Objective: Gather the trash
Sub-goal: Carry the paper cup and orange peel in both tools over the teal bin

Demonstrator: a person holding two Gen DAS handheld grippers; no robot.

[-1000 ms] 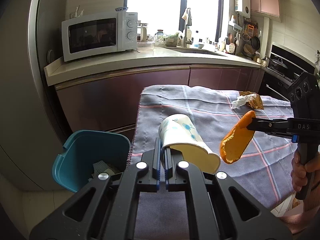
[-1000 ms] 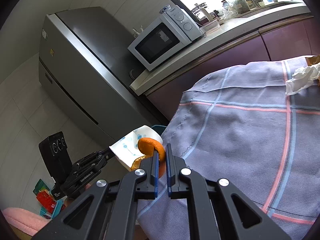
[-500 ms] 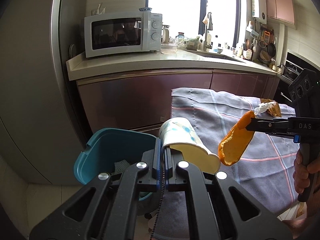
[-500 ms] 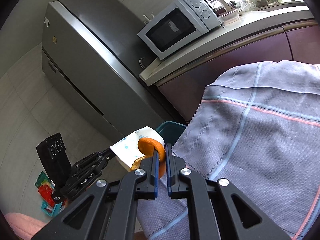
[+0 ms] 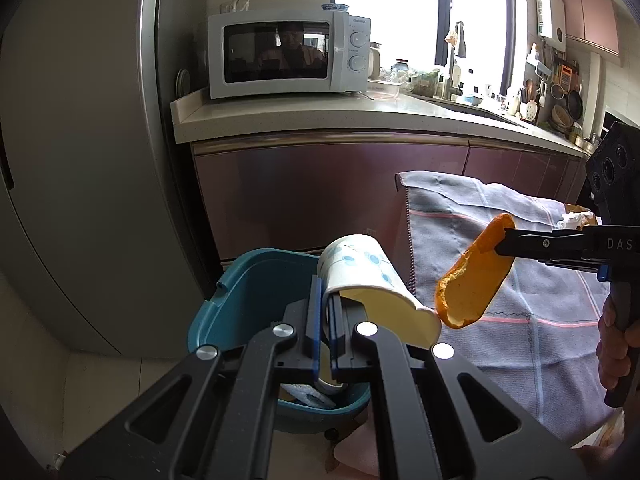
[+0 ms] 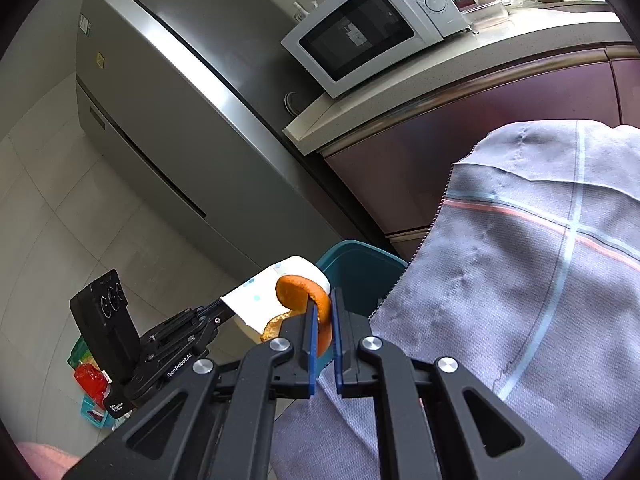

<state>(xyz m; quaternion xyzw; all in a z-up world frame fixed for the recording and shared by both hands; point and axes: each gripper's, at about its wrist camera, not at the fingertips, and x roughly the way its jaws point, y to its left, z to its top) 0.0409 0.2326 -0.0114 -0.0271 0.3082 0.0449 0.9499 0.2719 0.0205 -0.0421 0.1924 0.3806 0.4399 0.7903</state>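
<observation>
A teal bin (image 5: 256, 300) stands on the floor between the grey fridge (image 5: 80, 160) and the cloth-covered table (image 5: 520, 280). The left tool (image 5: 326, 308) is clamped on the rim of a paper cup (image 5: 360, 272) — held above the bin, base tipped up and away. Just beside it, the right tool (image 6: 322, 316) pinches an orange peel (image 5: 474, 276), long axis slanting — upper end in the tool.

Steel fridge (image 5: 80, 168) left; white microwave (image 5: 288, 58) on pale counter (image 5: 320, 118); bright window (image 5: 420, 12); tiled floor (image 6: 60, 208).
</observation>
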